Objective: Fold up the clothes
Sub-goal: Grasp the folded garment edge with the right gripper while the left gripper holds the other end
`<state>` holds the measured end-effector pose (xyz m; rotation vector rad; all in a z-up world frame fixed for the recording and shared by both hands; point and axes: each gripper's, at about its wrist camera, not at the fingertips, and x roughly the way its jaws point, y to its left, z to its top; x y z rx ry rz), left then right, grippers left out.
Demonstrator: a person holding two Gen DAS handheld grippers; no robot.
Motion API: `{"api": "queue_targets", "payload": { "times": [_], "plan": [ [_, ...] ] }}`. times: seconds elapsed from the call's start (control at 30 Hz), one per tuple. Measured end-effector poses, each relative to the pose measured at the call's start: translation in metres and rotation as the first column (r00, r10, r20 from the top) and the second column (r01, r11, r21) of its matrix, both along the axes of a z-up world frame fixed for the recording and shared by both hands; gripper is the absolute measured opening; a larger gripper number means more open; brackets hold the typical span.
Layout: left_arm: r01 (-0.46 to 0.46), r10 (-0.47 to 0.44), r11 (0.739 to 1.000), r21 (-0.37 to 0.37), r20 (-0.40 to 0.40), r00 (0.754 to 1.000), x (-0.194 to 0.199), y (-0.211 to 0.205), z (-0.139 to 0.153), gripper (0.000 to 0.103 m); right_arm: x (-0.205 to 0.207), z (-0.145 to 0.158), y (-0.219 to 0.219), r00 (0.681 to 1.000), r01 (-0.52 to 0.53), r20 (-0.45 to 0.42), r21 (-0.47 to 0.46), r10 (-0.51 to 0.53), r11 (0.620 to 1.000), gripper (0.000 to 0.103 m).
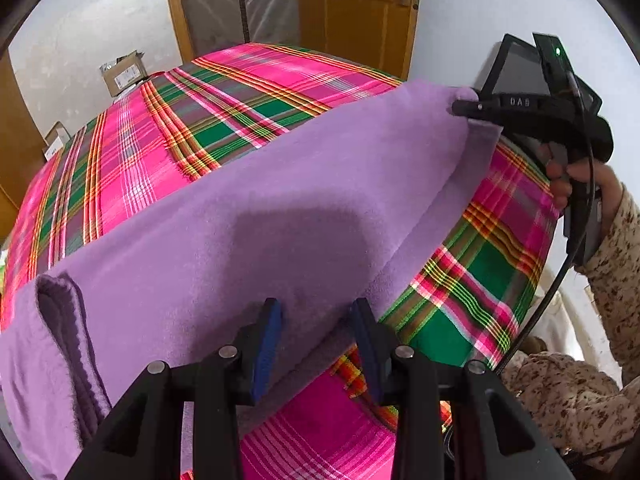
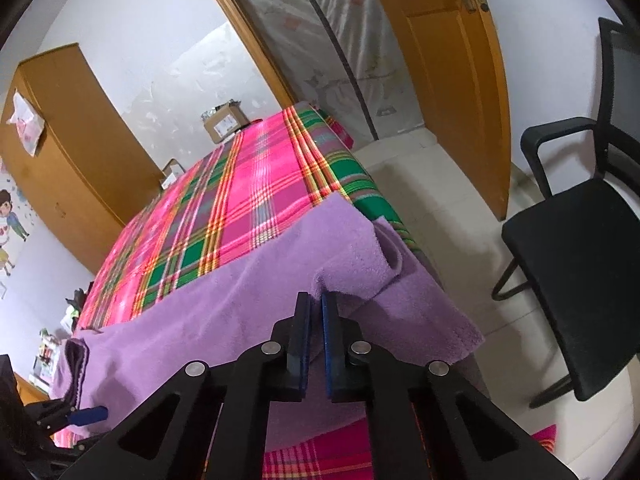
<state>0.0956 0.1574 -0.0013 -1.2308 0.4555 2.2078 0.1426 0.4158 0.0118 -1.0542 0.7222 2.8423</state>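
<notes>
A soft lilac fleece cloth (image 1: 248, 216) is spread across the near part of a desk covered by a pink, green and yellow plaid cloth (image 1: 132, 168), filling the middle and lower left of the left wrist view. Its near edge hangs over the desk's edge, where it is hidden behind the gripper bodies. At the lower left of that frame the fleece is doubled into a darker rolled hem (image 1: 64, 320), whose layers are hard to separate.

The left gripper (image 1: 316, 312) is seen at the bottom centre with its jaws standing wide apart; the fleece lies between and beneath the blue pads (image 1: 266, 344), but no pressing on it can be made out. The right gripper (image 2: 316, 308) is seen at the bottom centre of the right wrist view with its jaws drawn nearly together on a raised fold of the fleece; the pinched part itself is hidden between the pads. In the left wrist view its black tip meets the cloth's upper right corner, held by a hand (image 1: 576, 184) in a speckled sleeve cut off by the frame's right edge.

A black mesh office chair (image 2: 572, 264) is partly cropped at the right.
</notes>
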Motion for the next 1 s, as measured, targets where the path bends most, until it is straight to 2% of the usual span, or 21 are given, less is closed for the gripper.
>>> {"api": "queue_targets", "payload": {
  "times": [0.27, 0.33, 0.4, 0.6, 0.73, 0.8, 0.93, 1.0],
  "plan": [
    [-0.010, 0.010, 1.000, -0.013, -0.005, 1.000, -0.003, 0.004, -0.001, 0.037, 0.010, 0.007, 0.006, 1.000, -0.005, -0.030, -0.017, 0.004, 1.000, 0.005],
    [-0.012, 0.012, 1.000, -0.007, -0.008, 1.000, -0.003, 0.004, 0.000, 0.030, 0.012, 0.006, 0.008, 1.000, -0.005, -0.028, -0.027, 0.004, 1.000, 0.005],
    [-0.011, 0.011, 1.000, 0.028, 0.003, 1.000, -0.004, 0.000, 0.003, 0.005, 0.013, 0.005, 0.010, 1.000, 0.003, -0.026, -0.033, -0.003, 0.999, 0.005],
    [-0.030, 0.029, 0.992, 0.122, 0.007, 1.000, -0.006, -0.010, 0.013, 0.003, 0.019, 0.001, 0.018, 1.000, 0.014, -0.023, -0.053, -0.015, 0.998, 0.006],
    [-0.042, 0.044, 0.988, 0.152, -0.011, 0.999, -0.005, -0.014, 0.021, 0.003, 0.017, -0.005, 0.027, 1.000, 0.026, -0.001, -0.112, -0.026, 0.993, 0.011],
    [-0.056, 0.060, 0.983, 0.177, -0.016, 0.998, -0.007, -0.018, 0.026, 0.003, 0.014, -0.010, 0.033, 0.999, 0.031, 0.023, -0.166, -0.028, 0.986, 0.022],
    [-0.082, 0.089, 0.972, 0.222, -0.023, 0.996, -0.013, -0.027, 0.035, 0.003, 0.012, -0.017, 0.040, 0.999, 0.025, 0.027, -0.246, -0.019, 0.969, 0.026],
    [-0.097, 0.104, 0.965, 0.242, -0.016, 0.994, -0.017, -0.031, 0.037, 0.003, 0.011, -0.018, 0.039, 1.000, 0.004, 0.016, -0.263, 0.000, 0.965, 0.038]
  ]
}}
